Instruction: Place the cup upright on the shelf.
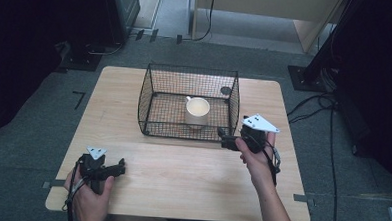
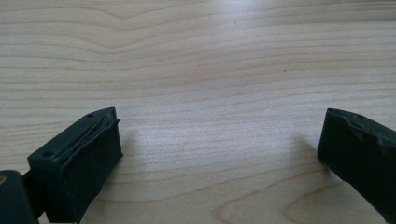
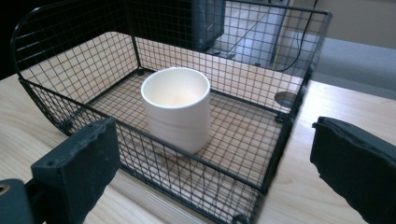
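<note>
Cup [image 3: 176,108] mid-frame inside basket [image 3: 299,98]; right gripper [image 3: 210,163] and left gripper [image 2: 219,149] both agape, empty. Risk: jaws snagging wire.

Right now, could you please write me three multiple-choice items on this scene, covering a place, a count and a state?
1. Where is the white cup?
A. On the bare table
B. Inside the wire basket
C. In the left claw

2. How many cups are there?
A. One
B. Two
C. Three

3. How does the right claw stand?
A. Shut on the cup
B. Shut on the basket rim
C. Open

Answers:
1 B: mesh walls surround the cup on all sides.
2 A: a single cup stands on the basket floor.
3 C: its jaws sit wide apart before the basket, holding nothing.
</note>
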Demonstrator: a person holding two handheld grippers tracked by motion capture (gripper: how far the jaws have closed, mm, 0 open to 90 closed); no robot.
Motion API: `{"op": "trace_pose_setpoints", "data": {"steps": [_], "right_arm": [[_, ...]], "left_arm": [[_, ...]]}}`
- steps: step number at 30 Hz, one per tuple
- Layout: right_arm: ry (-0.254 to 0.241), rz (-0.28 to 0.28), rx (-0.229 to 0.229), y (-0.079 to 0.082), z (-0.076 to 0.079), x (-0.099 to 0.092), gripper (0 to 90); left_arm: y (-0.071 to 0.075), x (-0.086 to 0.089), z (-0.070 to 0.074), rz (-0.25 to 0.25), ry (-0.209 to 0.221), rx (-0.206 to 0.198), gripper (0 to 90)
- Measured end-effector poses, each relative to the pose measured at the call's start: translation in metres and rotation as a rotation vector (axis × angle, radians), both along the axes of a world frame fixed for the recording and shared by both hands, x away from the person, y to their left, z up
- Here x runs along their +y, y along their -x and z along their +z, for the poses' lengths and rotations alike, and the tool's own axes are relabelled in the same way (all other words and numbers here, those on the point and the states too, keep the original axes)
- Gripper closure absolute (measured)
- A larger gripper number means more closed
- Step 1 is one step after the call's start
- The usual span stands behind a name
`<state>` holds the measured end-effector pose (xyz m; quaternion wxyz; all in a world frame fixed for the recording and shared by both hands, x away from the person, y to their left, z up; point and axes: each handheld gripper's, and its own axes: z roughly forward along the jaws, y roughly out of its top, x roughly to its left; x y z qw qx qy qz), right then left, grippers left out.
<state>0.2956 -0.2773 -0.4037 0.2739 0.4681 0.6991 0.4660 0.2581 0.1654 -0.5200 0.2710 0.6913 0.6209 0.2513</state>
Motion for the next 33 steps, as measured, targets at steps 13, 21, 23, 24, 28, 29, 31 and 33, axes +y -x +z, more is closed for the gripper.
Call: {"op": "trace_pose_setpoints", "data": {"steps": [13, 21, 23, 24, 28, 29, 31, 33], "right_arm": [[-0.023, -0.039, 0.024, 0.022, -0.025, -0.033, 1.3], [-0.035, -0.064, 0.046, 0.033, -0.046, -0.052, 1.4], [-0.029, -0.071, 0.053, 0.036, -0.052, -0.056, 1.4], [-0.027, -0.077, 0.057, 0.038, -0.055, -0.058, 1.4], [-0.027, -0.105, 0.073, 0.045, -0.066, -0.069, 1.4], [-0.025, -0.114, 0.079, 0.047, -0.069, -0.072, 1.4], [-0.027, -0.132, 0.089, 0.050, -0.074, -0.078, 1.6], [-0.030, -0.150, 0.099, 0.054, -0.078, -0.085, 2.1]], "left_arm": [[0.000, 0.000, 0.000, -0.002, -0.001, 0.002, 0.0], [0.000, 0.000, 0.000, -0.002, -0.001, 0.002, 0.0], [0.000, 0.000, 0.000, -0.002, -0.001, 0.002, 0.0], [0.000, 0.000, 0.000, -0.002, -0.001, 0.002, 0.0], [0.000, 0.000, 0.000, -0.002, -0.001, 0.002, 0.0], [0.000, 0.000, 0.000, -0.002, -0.001, 0.003, 0.0], [0.000, 0.000, 0.000, -0.002, -0.001, 0.002, 0.0], [0.000, 0.000, 0.000, -0.002, -0.001, 0.002, 0.0]]}}
